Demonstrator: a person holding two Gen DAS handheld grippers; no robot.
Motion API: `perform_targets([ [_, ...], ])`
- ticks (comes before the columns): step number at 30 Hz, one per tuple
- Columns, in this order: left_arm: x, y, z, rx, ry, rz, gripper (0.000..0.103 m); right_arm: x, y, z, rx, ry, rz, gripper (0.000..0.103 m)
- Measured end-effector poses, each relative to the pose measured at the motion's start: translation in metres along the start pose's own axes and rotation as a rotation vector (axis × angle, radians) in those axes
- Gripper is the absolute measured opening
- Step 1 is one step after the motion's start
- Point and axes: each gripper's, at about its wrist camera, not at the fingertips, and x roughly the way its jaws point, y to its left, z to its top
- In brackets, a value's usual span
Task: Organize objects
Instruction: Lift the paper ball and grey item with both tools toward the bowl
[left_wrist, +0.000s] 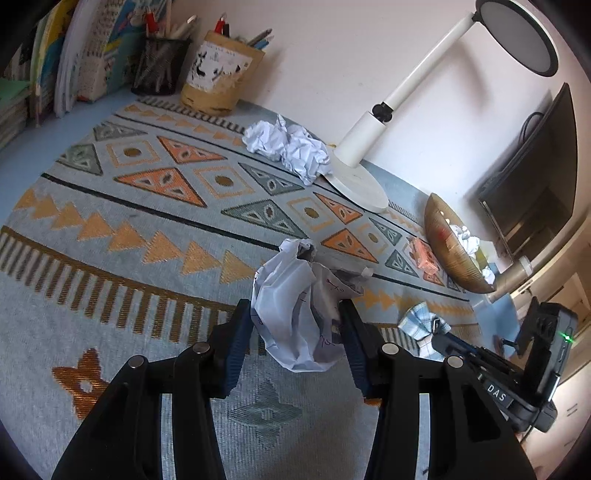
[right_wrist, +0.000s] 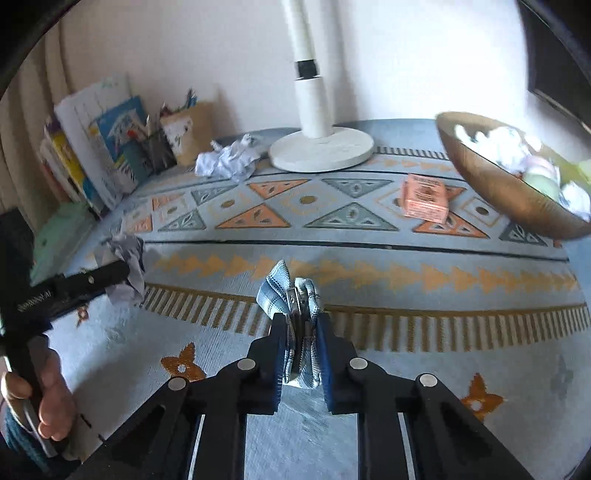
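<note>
The left gripper (left_wrist: 297, 325) is clamped on a crumpled sheet of paper (left_wrist: 295, 306) with handwriting on it, both blue-padded fingers pressing its sides, and the wad sticks out ahead of the tips above the patterned cloth (left_wrist: 147, 229) that covers the bench. In the right wrist view this same gripper (right_wrist: 125, 275) shows at 9 o'clock with its grey-white wad (right_wrist: 127, 266), and the person's left hand (right_wrist: 48, 398) grips the handle at 8 o'clock.

The right gripper (right_wrist: 301, 332) is closed narrowly on a small blue-and-white striped fabric piece with a metal clip (right_wrist: 295, 295), held upright between the fingers. In the left wrist view that gripper (left_wrist: 443, 338) sits at 4 o'clock, the striped piece (left_wrist: 419, 325) at its tip.

A second crumpled paper (left_wrist: 286, 146) lies at 12 o'clock, touching the round base of a white desk lamp (left_wrist: 360, 181). A wooden bowl (right_wrist: 491, 184) at 2 o'clock in the right wrist view holds more crumpled paper, and a small orange box (right_wrist: 424, 197) lies just beside it on the cloth. Books (left_wrist: 55, 62) and two pen holders (left_wrist: 218, 74) stand against the wall at 11 o'clock.
</note>
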Motion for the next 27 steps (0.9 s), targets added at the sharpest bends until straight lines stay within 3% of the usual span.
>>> perform_targets([
  [3,0.003,0.011,0.003,-0.059,0.015,-0.015,0.045,-0.002,-0.016,0.000,0.035,0.028,0.074,0.017],
  [5,0.001,0.014,0.003,-0.076,0.004,-0.015,0.045,0.000,-0.024,0.000,0.071,0.048,0.122,0.023],
  [7,-0.001,0.012,0.002,-0.065,-0.008,0.001,0.045,0.004,-0.026,0.001,0.083,0.067,0.122,0.052],
  [8,-0.001,0.010,0.001,-0.053,-0.010,0.011,0.045,0.005,-0.025,0.001,0.079,0.070,0.110,0.059],
  [10,0.001,0.005,0.001,-0.029,-0.004,0.024,0.045,0.008,-0.018,0.001,0.043,0.069,0.058,0.062],
  [12,0.004,0.005,0.001,-0.023,0.010,0.023,0.045,0.014,-0.008,0.001,-0.010,0.085,-0.003,0.062],
  [14,0.004,0.006,0.001,-0.026,0.016,0.021,0.045,0.020,0.006,0.002,-0.082,0.095,-0.056,0.052],
  [16,0.003,0.006,0.001,-0.025,0.006,0.020,0.045,0.020,0.020,-0.001,-0.159,0.079,-0.096,0.023],
  [20,0.004,0.004,0.002,-0.019,0.014,0.016,0.044,0.014,0.027,-0.007,-0.187,0.064,-0.053,0.020],
  [23,0.005,0.005,0.011,-0.034,0.033,-0.009,0.044,-0.010,0.015,0.000,-0.162,0.005,0.010,0.020],
  [27,-0.003,-0.020,0.030,-0.007,0.007,-0.047,0.044,-0.061,-0.024,0.020,-0.115,-0.125,-0.035,0.020],
])
